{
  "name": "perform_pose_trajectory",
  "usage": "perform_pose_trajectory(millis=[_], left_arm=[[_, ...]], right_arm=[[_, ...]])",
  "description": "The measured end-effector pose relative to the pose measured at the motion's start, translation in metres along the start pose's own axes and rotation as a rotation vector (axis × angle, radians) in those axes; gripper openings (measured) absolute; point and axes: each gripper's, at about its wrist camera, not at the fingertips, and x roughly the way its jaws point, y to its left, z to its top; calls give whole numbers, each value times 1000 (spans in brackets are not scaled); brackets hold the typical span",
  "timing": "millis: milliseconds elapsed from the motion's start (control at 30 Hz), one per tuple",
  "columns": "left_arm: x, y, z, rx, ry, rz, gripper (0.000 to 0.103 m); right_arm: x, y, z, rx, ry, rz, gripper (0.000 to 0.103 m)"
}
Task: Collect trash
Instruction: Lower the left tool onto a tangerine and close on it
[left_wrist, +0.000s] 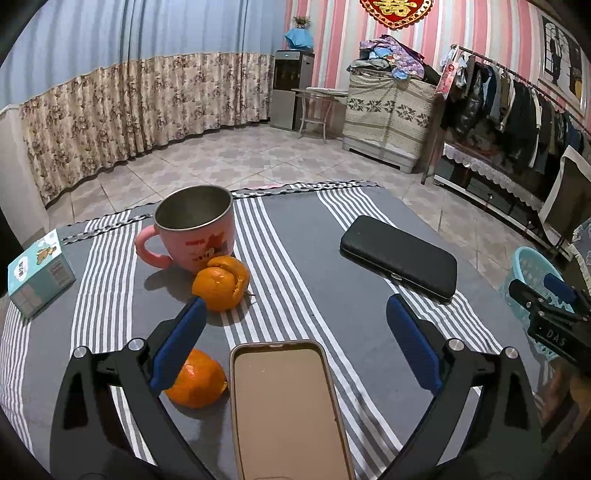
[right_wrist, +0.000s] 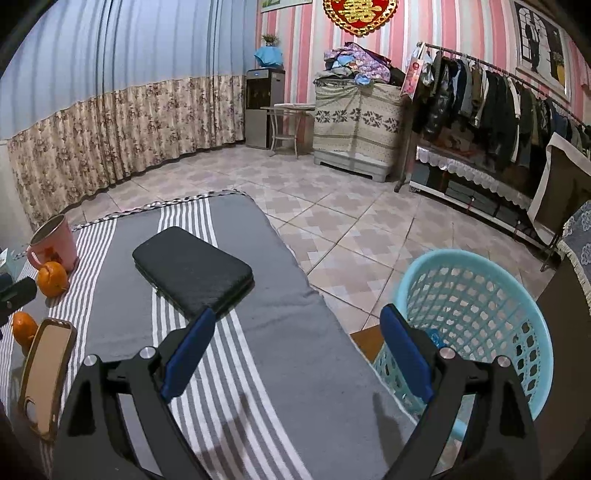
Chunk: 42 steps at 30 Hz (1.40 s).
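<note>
On the striped grey cloth (left_wrist: 295, 236) a mandarin with split peel (left_wrist: 221, 282) lies against a pink mug (left_wrist: 195, 225). A second orange piece (left_wrist: 195, 380) sits partly behind my left finger (left_wrist: 181, 343). My left gripper (left_wrist: 295, 301) hovers open and empty above a tan phone case (left_wrist: 284, 406). To the right, my right gripper (right_wrist: 298, 312) is open and empty over the cloth's right edge, beside a light blue mesh basket (right_wrist: 480, 314) on the floor. In the right wrist view both orange pieces (right_wrist: 51, 278) (right_wrist: 24, 326) show at far left.
A black flat case (left_wrist: 399, 256) lies at the cloth's right side, also ahead of my right gripper as the black case (right_wrist: 192, 273). A small teal box (left_wrist: 38, 273) stands at the left edge. Tiled floor, a covered cabinet (right_wrist: 356, 129) and a clothes rack (right_wrist: 498, 99) lie beyond.
</note>
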Motion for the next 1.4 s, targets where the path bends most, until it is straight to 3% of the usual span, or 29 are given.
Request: perform_pose_trajectory(millis=[633,1400], left_arm=[[-6,9,-7,-6,-15,-25,94],[-6,20,-9,6,-23,-65,94]], right_arm=[[-11,32,-9,-28,-1,22,89],[-22,36,-8,-7,-16,-1,89]])
